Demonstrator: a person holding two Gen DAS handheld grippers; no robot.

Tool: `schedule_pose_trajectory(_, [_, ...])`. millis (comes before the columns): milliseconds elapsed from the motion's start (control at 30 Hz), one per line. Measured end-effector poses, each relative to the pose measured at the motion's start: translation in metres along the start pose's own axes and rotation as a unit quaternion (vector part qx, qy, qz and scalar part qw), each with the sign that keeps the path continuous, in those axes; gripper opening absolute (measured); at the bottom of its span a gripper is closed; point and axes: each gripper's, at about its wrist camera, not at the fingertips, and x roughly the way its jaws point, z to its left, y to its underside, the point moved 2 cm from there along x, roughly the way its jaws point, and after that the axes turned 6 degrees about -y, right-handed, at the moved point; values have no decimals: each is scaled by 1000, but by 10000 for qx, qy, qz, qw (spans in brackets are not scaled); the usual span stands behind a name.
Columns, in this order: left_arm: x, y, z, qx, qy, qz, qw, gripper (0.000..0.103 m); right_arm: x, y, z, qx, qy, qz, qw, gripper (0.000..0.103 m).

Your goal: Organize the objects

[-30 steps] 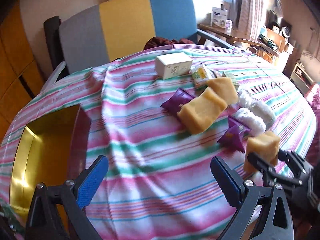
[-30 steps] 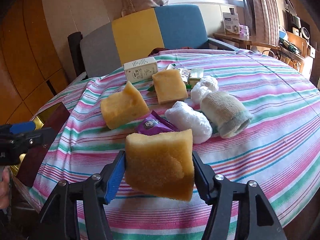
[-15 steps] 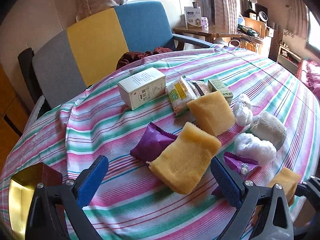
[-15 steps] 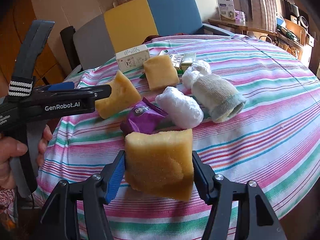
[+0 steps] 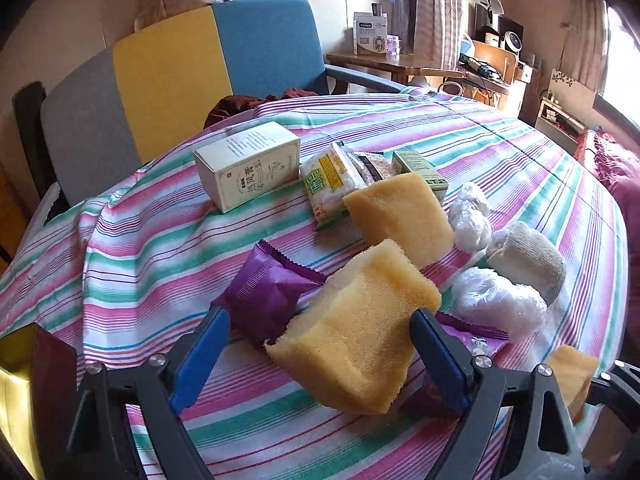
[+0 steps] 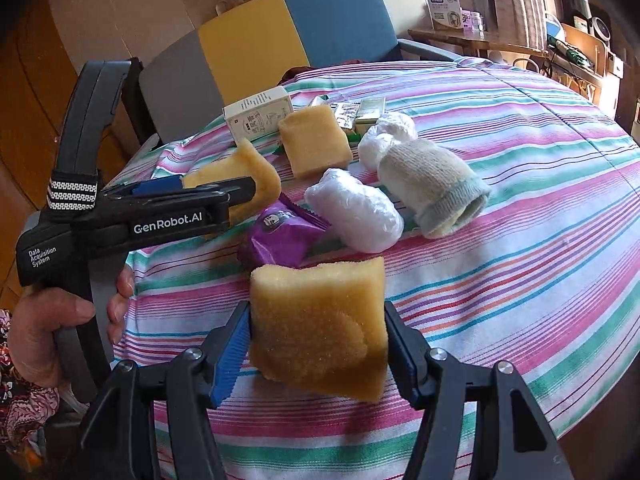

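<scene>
- My left gripper [image 5: 320,354]: jaws are closing around a yellow sponge [image 5: 356,328] lying on the striped tablecloth [image 5: 160,248]. Right pad is at the sponge's edge, left pad is apart from it, so no grip yet.
- Sponge lies partly on a purple snack packet [image 5: 268,292], near edge of table.
- My right gripper [image 6: 316,344]: half open, pads press both sides of another yellow sponge [image 6: 320,320], held above the cloth.

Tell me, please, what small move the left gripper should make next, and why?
Probably finish closing on the sponge. The left gripper straddles it with its jaws closing, the right pad about touching it while a gap shows at the left pad, so it is not yet gripped. The right gripper already holds another sponge, and the box at the table edge looks like the likely destination.
</scene>
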Motion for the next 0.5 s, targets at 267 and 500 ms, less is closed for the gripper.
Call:
schedule_pose_trajectory(267, [-1,15,-7,-152,642,221,9976,59,-2,0,3,32,123,-7,9999,63])
schedule_pose_trajectory(500, [-21,28,7,-271,627,171,9975,46,-6,3,8,109,224,-32,9997,63])
